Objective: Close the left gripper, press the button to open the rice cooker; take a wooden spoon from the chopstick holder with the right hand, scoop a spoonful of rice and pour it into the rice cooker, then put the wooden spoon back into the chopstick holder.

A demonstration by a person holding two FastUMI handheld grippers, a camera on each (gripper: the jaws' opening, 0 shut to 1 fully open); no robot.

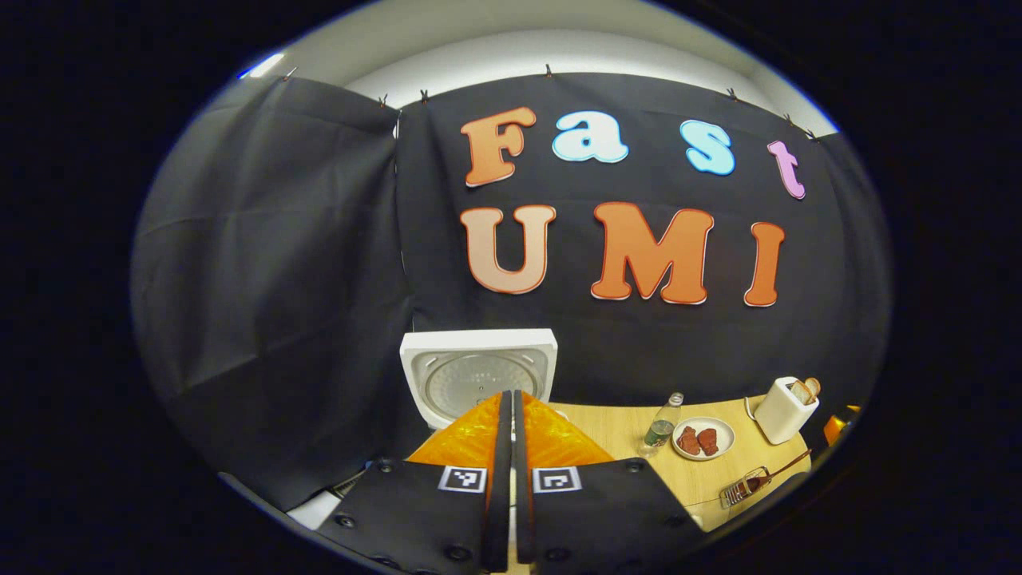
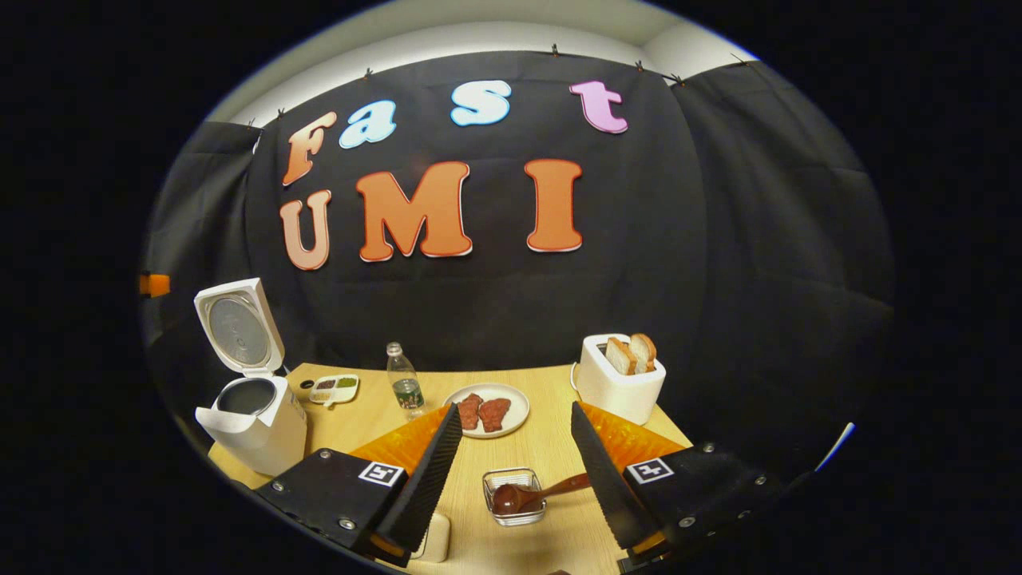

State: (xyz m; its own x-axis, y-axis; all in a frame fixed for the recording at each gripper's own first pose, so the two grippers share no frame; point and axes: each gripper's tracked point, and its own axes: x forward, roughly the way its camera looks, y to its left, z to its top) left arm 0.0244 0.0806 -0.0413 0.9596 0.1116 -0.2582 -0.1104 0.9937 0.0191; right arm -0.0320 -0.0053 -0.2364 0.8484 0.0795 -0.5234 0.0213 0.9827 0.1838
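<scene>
Right gripper view shows a wooden bench (image 2: pixel 551 447) under black curtain walls, the rice cooker (image 2: pixel 254 415) lid-up at its left end, the wooden spoon (image 2: pixel 527 495) lying in a wire holder (image 2: pixel 511 495) between the released right gripper (image 2: pixel 511 447) fingers; left gripper (image 1: pixel 511 431) clenched.

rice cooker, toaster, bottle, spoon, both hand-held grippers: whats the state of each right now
rice cooker: lid up, open
toaster: bread slices standing up out of it
bottle: upright, capped
wooden spoon: lying in its wire holder
left hand-held gripper: shut
right hand-held gripper: open
</scene>
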